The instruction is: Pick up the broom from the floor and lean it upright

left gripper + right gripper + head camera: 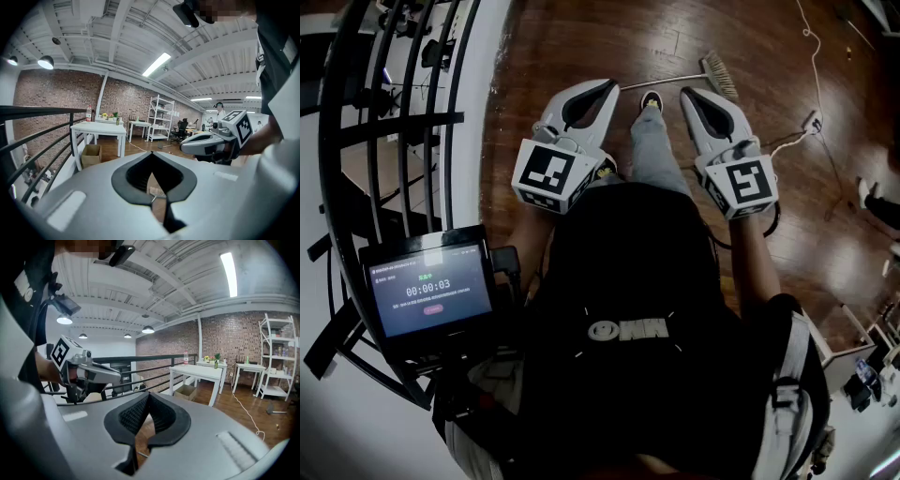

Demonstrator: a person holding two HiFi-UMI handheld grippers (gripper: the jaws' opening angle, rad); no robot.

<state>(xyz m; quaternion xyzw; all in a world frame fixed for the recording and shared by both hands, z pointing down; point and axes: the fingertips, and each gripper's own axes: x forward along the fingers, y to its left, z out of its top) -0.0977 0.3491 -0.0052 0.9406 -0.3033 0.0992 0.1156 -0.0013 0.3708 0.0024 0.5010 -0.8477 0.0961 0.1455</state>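
Note:
The broom (675,80) lies flat on the wooden floor ahead of the person's shoe (652,99), thin handle to the left and straw bristles (721,74) to the right. My left gripper (606,87) is held in the air short of the handle's left part, shut and empty. My right gripper (686,95) hovers short of the bristle end, also shut with nothing in it. In the left gripper view the bristles (157,191) show through the gap behind the closed tips (152,154). The right gripper view shows its closed tips (149,394) over bare floor.
A black railing (394,141) runs down the left, with a timer screen (431,291) mounted by it. A white cable (816,75) and power strip (813,120) lie on the floor at right. A white table (98,129), cardboard box (91,154) and shelving (159,117) stand farther off.

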